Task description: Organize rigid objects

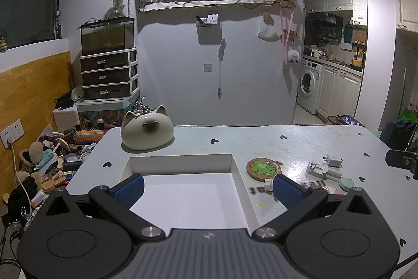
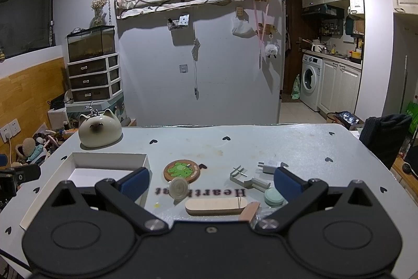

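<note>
A shallow white box [image 1: 236, 175] [image 2: 109, 158] lies open and empty on the table's left. My left gripper [image 1: 207, 190] is open, hovering over the box. Right of the box lie a round coaster with a green frog [image 2: 182, 170] [image 1: 264, 167], a small white round lid [image 2: 178, 187], a wooden oval block [image 2: 215, 205], a mint round case [image 2: 273, 196] [image 1: 346, 183], a grey metal clip [image 2: 250, 181] [image 1: 322, 170] and a white plug adapter [image 2: 270, 166] [image 1: 333, 160]. My right gripper [image 2: 210, 186] is open above these items, holding nothing.
A ceramic cat-shaped pot [image 1: 146, 131] [image 2: 100, 130] stands at the table's far left. A dark chair back [image 2: 384, 137] is at the right edge. The floor left of the table [image 1: 300, 140] is cluttered with toys [image 1: 47, 161]. A drawer unit [image 1: 108, 73] stands behind.
</note>
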`<state>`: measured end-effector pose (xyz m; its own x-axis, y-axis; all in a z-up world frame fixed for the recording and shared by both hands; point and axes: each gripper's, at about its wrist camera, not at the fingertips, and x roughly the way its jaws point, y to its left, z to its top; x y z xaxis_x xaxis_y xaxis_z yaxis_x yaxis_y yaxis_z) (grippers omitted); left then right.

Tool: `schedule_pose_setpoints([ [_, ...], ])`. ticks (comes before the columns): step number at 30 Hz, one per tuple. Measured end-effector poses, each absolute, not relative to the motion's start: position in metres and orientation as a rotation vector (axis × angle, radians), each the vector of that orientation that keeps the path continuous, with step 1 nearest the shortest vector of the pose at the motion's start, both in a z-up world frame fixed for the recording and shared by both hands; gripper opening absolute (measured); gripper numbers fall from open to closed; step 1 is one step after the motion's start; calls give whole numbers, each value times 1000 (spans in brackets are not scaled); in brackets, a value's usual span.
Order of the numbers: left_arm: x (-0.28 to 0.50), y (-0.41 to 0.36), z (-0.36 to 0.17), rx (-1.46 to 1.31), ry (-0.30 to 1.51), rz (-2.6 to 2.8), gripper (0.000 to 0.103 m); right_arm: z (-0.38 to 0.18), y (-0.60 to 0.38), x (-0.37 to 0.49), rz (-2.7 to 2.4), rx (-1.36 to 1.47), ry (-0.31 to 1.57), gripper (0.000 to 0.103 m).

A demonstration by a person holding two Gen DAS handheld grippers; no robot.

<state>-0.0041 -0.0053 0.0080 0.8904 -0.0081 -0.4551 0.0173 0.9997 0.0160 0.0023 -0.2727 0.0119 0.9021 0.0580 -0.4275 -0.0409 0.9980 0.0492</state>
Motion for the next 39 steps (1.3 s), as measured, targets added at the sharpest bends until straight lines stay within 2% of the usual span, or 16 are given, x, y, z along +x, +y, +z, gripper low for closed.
schedule_pose_setpoints([
  [32, -6, -15, 7, 41, 449, -28, 103, 9, -280, 2, 46, 35, 431, 103],
  [39, 11, 7, 6, 4, 444, 25, 103, 12, -282, 5, 36, 37, 419, 103],
])
